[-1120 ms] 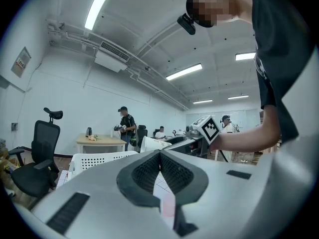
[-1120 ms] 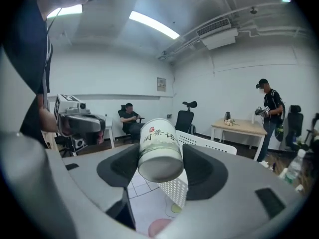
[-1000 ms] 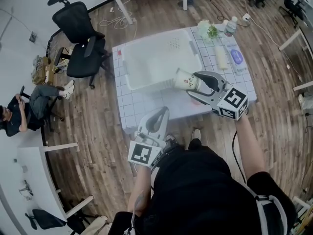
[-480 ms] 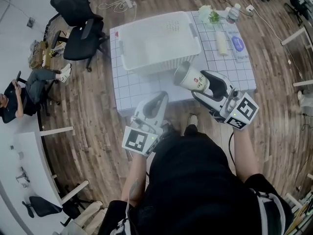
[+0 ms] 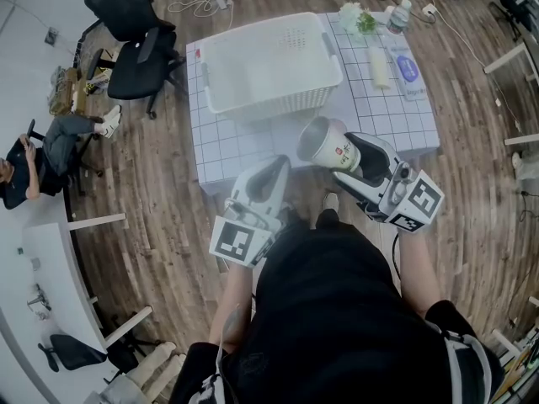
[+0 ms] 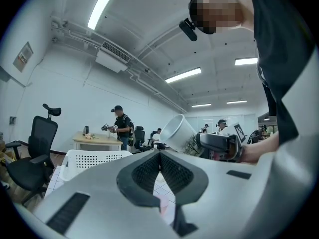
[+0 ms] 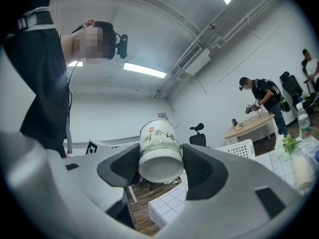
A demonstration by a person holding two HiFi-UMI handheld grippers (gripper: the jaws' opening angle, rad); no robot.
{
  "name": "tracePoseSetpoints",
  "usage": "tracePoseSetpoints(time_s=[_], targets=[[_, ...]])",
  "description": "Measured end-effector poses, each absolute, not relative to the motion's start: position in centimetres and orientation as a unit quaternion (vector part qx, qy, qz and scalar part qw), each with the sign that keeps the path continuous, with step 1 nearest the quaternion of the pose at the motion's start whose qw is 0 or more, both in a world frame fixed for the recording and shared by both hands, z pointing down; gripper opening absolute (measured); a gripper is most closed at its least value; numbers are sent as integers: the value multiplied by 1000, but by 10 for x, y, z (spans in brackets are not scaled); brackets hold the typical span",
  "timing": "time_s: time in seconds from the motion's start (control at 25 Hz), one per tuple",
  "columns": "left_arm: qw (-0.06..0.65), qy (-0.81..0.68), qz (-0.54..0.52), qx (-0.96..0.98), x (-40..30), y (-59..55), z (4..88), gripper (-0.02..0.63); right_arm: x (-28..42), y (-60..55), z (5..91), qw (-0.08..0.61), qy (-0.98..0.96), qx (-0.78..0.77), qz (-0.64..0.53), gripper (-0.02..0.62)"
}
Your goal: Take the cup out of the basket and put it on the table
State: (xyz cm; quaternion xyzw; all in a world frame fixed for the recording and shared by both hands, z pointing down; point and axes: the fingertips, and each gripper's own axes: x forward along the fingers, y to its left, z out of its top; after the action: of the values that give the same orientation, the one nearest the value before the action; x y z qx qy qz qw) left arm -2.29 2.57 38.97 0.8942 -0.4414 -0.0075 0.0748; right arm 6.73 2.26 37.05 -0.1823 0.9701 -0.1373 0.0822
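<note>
A white paper cup with green print is held off the table, tilted with its mouth toward the upper left, above the table's near edge. My right gripper is shut on the cup, its pads pressing both sides of the base. The white plastic basket stands on the far left part of the gridded table and looks empty. My left gripper hovers low at the table's near edge, jaws shut with nothing between them; in its own view the cup shows beyond the jaws.
A water bottle, a small plant, a cream tube and a flat blue-labelled pack lie along the table's far right. Black office chairs stand left of the table. A seated person is at far left.
My right gripper has carried the cup from over the basket's near rim back toward me, clear of the basket, tilting it more. The left gripper has stayed about where it was.
</note>
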Motion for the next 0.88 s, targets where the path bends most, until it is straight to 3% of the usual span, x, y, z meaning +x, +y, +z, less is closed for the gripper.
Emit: tracePoseSetpoints(time_s=[0.88], targets=[[72,-444,-3,893,-29,29,390,9,63,23,363,88,972,-173,-133,282]])
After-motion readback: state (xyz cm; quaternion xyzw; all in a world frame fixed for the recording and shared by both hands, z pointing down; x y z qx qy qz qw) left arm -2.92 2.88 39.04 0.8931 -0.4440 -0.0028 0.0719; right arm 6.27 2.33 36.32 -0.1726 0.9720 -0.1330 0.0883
